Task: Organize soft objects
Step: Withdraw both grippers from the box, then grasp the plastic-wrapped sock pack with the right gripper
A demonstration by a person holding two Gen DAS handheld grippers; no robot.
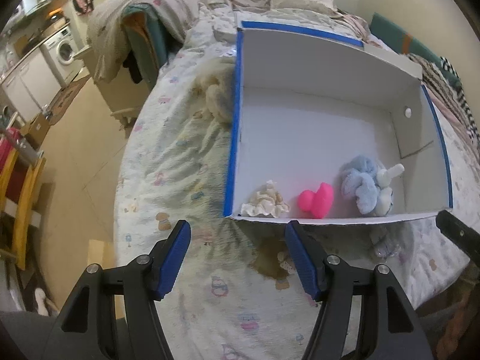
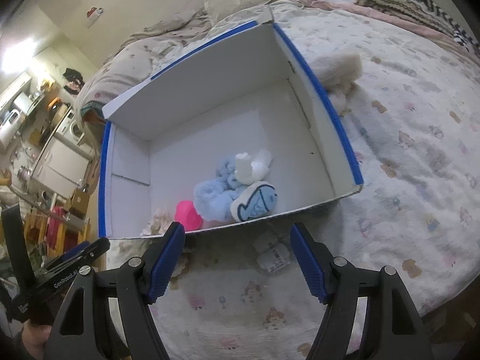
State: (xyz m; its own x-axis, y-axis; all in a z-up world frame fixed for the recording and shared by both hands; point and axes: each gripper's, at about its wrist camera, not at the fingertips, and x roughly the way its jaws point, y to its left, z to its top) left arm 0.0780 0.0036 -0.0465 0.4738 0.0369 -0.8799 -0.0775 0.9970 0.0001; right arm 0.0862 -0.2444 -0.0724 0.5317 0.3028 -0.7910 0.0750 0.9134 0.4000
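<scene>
A white cardboard box with blue taped edges (image 1: 237,96) (image 2: 345,138) lies open on the bed. Along its near wall sit a crumpled cream cloth (image 1: 265,204) (image 2: 157,222), a pink toy duck (image 1: 318,201) (image 2: 187,214) and a light blue plush (image 1: 364,186) (image 2: 213,195) with a white fish-print pad (image 2: 255,202). A cream fluffy plush (image 1: 217,90) (image 2: 339,75) lies on the bed outside the box. My left gripper (image 1: 237,258) is open and empty, just short of the box's near wall. My right gripper (image 2: 237,255) is open and empty there too.
A small clear packet with a label (image 2: 273,255) (image 1: 385,246) lies on the sheet before the box. The patterned bedsheet (image 1: 186,156) is rumpled, with pillows and blankets (image 1: 168,3) at the far end. The bed edge drops to the floor (image 1: 75,156) at left, near a yellow chair (image 1: 24,186).
</scene>
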